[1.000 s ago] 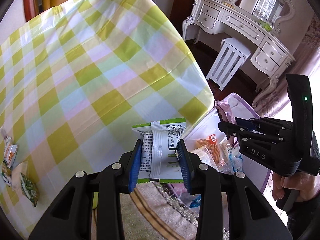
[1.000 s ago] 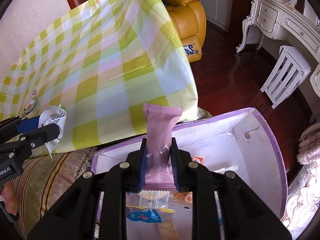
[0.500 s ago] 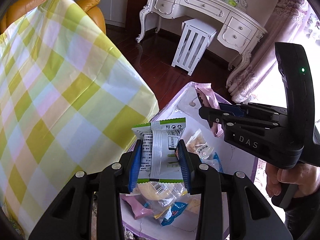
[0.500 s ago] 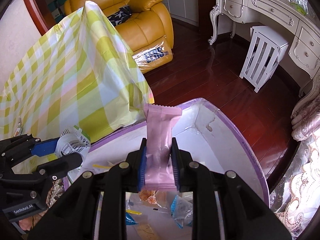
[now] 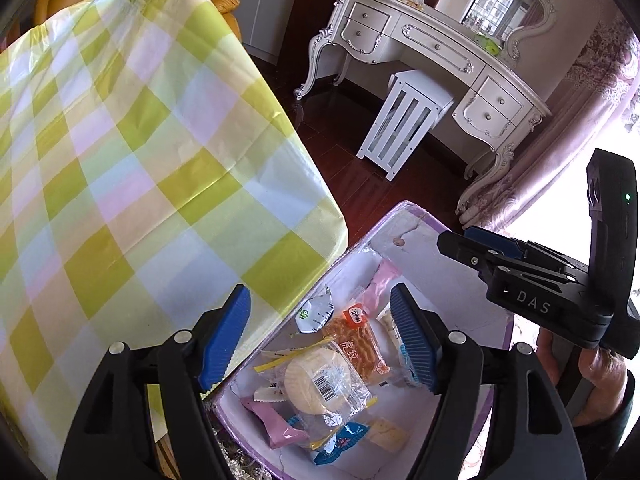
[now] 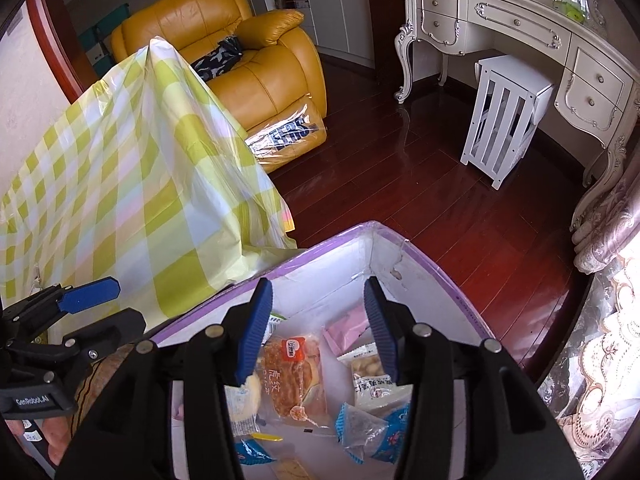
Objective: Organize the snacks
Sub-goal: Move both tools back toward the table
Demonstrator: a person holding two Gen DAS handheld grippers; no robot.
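Since the earlier frame both packets have left the jaws: the green-and-white packet (image 5: 314, 312) that the left hand-held gripper (image 5: 320, 334) carried and the pink packet (image 6: 347, 326) from the right hand-held gripper (image 6: 318, 326) now lie inside the purple-rimmed box (image 6: 440, 276). Both grippers hang above the box, pointing down into it, and their jaws are opening with nothing between the blue pads; this seems to be why the packets dropped straight in. The green-and-white packet rests near the box wall on the side of the checked tablecloth (image 5: 140, 160), beside an orange snack bag (image 5: 360, 344). The pink packet lies toward the far wall of the box. More snacks fill the box floor, among them a round cake in clear wrap (image 5: 320, 376) and blue packets (image 6: 392, 428). The box stands lower than the table, just beside the hanging edge of the cloth, probably so that snacks can be carried over the edge and released. A hand (image 5: 600, 376) holds the right gripper's handle.
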